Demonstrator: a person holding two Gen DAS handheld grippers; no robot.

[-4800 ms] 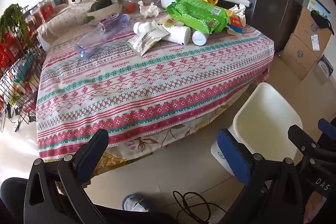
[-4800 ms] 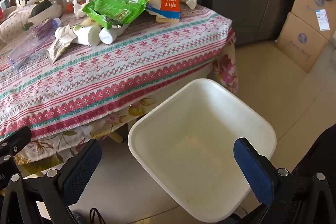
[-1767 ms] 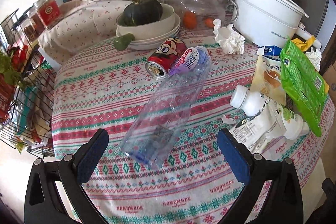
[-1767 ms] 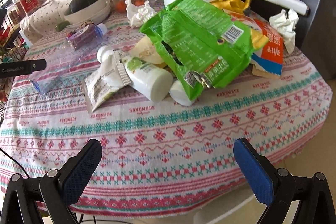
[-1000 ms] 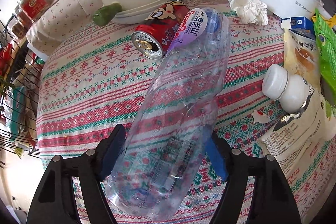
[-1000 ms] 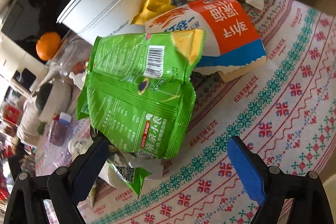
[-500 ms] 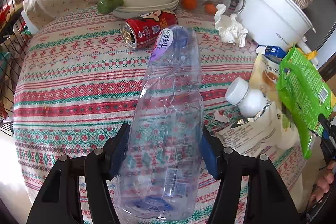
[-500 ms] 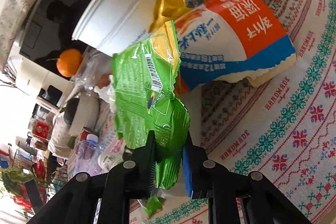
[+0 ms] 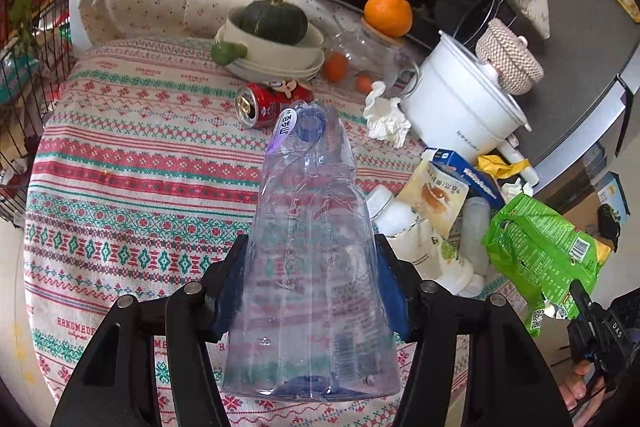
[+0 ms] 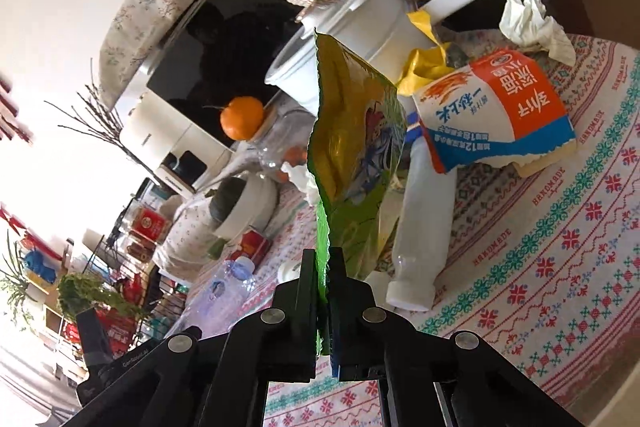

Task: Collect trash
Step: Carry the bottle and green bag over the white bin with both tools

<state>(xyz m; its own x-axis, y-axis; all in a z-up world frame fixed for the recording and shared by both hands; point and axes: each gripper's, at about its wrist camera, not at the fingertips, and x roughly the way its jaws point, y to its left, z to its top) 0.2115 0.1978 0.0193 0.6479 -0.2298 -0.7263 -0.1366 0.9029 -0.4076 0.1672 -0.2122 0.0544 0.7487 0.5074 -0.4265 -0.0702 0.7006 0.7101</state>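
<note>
Clear, thin plastic, creased and glossy, is seen in the bottle (image 9: 312,247). The green snack bag (image 10: 352,163) is of shiny crinkled film, the red can (image 9: 266,103) of glossy printed metal. A matt woven cloth (image 9: 132,163) covers the table. Crumpled white tissue paper (image 9: 384,121), a smooth white plastic pot (image 9: 456,111) and a rough woven lid (image 9: 508,57) are shown.
</note>
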